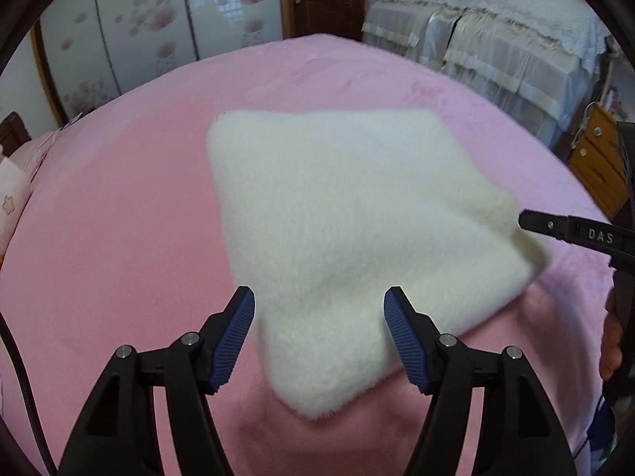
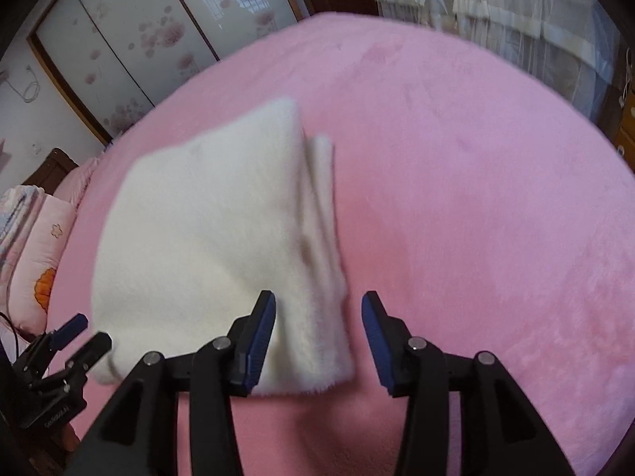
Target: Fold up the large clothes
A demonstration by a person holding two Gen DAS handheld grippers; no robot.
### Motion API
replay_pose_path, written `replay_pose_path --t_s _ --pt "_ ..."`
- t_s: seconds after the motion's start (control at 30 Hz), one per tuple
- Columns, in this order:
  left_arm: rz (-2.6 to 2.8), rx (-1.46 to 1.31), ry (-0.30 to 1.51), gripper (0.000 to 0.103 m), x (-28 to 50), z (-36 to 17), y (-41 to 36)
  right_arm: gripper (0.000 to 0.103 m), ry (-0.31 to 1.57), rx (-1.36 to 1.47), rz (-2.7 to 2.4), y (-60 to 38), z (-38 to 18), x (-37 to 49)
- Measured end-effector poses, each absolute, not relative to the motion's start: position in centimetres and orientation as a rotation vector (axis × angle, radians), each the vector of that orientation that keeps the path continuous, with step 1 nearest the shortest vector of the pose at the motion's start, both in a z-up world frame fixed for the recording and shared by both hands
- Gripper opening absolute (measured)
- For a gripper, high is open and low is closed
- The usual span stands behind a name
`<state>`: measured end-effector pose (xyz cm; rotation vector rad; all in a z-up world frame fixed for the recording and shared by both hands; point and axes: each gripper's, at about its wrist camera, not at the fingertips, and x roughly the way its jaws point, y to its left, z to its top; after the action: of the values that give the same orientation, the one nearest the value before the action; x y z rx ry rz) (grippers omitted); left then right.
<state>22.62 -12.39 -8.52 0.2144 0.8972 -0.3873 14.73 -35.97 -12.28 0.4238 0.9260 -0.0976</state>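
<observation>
A white fluffy garment (image 1: 337,214) lies folded into a thick square on the pink bed cover (image 1: 119,218). My left gripper (image 1: 319,305) is open, its jaws on either side of the garment's near corner, just above it. My right gripper (image 2: 318,311) is open over the garment's (image 2: 214,230) near right corner, where folded layers show along the right edge. The right gripper also shows in the left wrist view (image 1: 575,232) at the garment's right corner. The left gripper shows in the right wrist view (image 2: 85,333) at the lower left.
A pink pillow (image 2: 43,246) lies at the bed's left end. A second bed with a pale lace cover (image 1: 496,35) stands beyond the far edge. A wooden drawer unit (image 1: 595,158) is at the right. A floral wardrobe (image 1: 139,27) lines the back wall.
</observation>
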Motion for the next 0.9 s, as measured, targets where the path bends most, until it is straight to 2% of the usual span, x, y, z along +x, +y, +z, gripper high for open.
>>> replay_pose_path --t_s 0.1,0.23,0.3,0.33,0.53,0.57,0.63,0.73,0.9 --pt "-0.386 0.146 0.849 0.066 25.2 -5.9 -11.3 0.045 0.852 0.353 -0.079 -35.4 -9.1 16.4" --pt "-0.346 0.033 0.859 0.066 31.1 -5.1 -10.6 0.045 0.804 0.278 -0.038 -33.0 -7.0 21.5" --pt "-0.343 -0.017 0.877 0.057 34.2 -5.7 -10.4 0.045 0.802 0.248 -0.009 -31.1 -6.6 24.5" --pt "-0.348 -0.042 0.892 0.051 35.6 -6.0 -10.7 0.045 0.81 0.241 0.01 -30.6 -6.6 25.8" --pt "-0.295 -0.078 0.949 0.05 40.4 -10.9 -12.5 0.045 0.922 0.207 0.03 -29.2 -11.1 32.4" --pt "-0.276 -0.049 0.942 0.05 40.7 -11.7 -12.7 0.043 0.936 0.177 -0.011 -29.7 -11.9 33.0" --pt "-0.278 -0.022 0.917 0.052 40.8 -12.6 -12.5 0.022 0.929 0.123 -0.08 -31.2 -12.8 33.0" --pt "-0.297 -0.038 0.9 0.053 40.9 -12.8 -12.1 0.005 0.923 0.154 -0.102 -34.4 -13.4 32.1" --pt "-0.284 -0.023 0.89 0.056 40.7 -12.7 -11.9 0.003 0.909 0.159 -0.107 -35.0 -13.2 31.1"
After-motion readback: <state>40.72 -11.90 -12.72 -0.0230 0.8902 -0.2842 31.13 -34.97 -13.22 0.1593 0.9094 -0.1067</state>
